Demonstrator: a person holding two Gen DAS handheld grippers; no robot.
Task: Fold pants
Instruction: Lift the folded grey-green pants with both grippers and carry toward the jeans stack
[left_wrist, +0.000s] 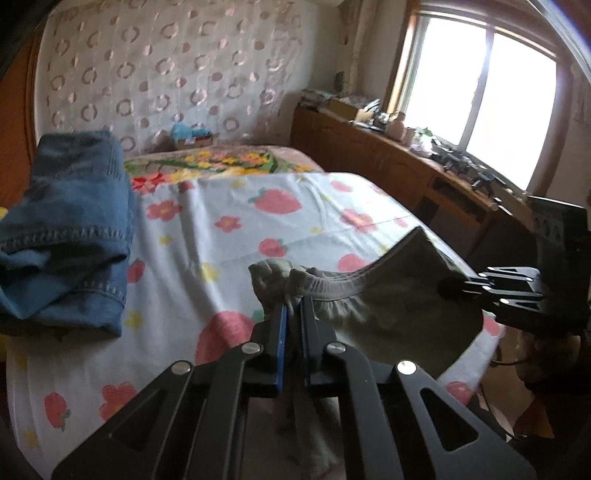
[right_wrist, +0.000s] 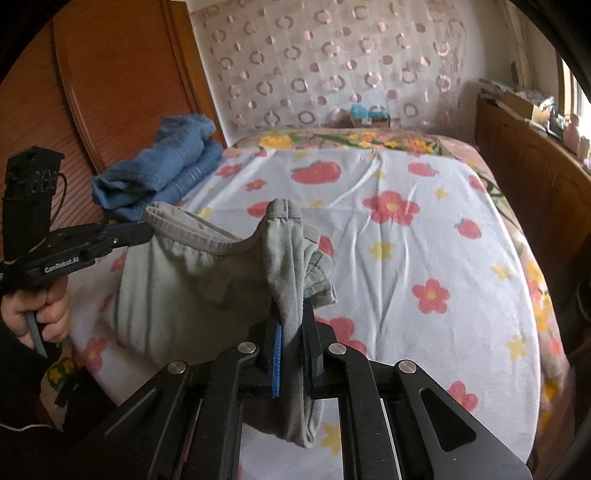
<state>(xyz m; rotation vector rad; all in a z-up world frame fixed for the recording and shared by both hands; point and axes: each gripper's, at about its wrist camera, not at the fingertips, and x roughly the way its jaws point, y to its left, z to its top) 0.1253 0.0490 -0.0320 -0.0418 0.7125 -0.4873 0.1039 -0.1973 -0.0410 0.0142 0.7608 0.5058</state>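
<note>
1. While both grippers hang above the bed (right_wrist: 424, 258), one pair of grey-green pants (right_wrist: 192, 280) stretches between them, lifted off the sheet along its elastic waistband.
2. Two grippers are in view: the left gripper (left_wrist: 293, 314) has its jaws clamped on one end of the waistband, with cloth bunched between the blue pads.
3. Seen from the left wrist, the right gripper (left_wrist: 448, 286) bites the far corner of the same waistband, so the band sags in a curve between the two grips.
4. From its own camera, the right gripper (right_wrist: 291, 325) is pinched tight on a thick fold of the pants, which spills over and below the fingers.
5. One hand (right_wrist: 40, 310) shows at the left edge of the right wrist view, wrapped around the handle of the left gripper (right_wrist: 144, 230).
6. One stack of blue jeans (left_wrist: 70, 229) lies on the left side of the bed, well apart from the pants; it looks like a single folded pair, though the folds make that hard to count.
7. One fruit-and-flower sheet covers the bed, with a second floral cover (right_wrist: 369, 138) showing at its far edge.
8. One small blue object (right_wrist: 369, 114) sits at the head of the bed, against the patterned curtain (right_wrist: 332, 66).
</note>
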